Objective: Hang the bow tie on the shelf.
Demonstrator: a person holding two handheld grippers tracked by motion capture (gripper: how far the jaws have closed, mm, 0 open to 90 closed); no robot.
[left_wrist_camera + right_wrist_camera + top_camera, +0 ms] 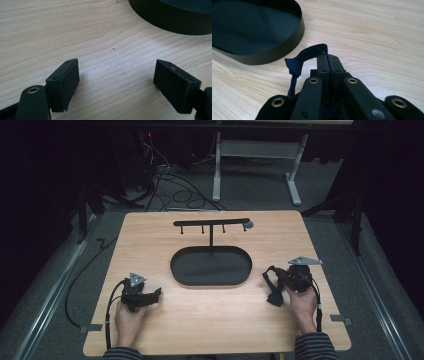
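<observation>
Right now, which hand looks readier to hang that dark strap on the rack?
The right gripper, probably: its jaws are already shut on the strap. The left gripper is open, empty.

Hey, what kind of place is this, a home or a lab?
Probably a lab or recording studio: a bare wooden table ringed by black curtains, loose cables on the grey floor, and a second desk's white legs behind.
</observation>
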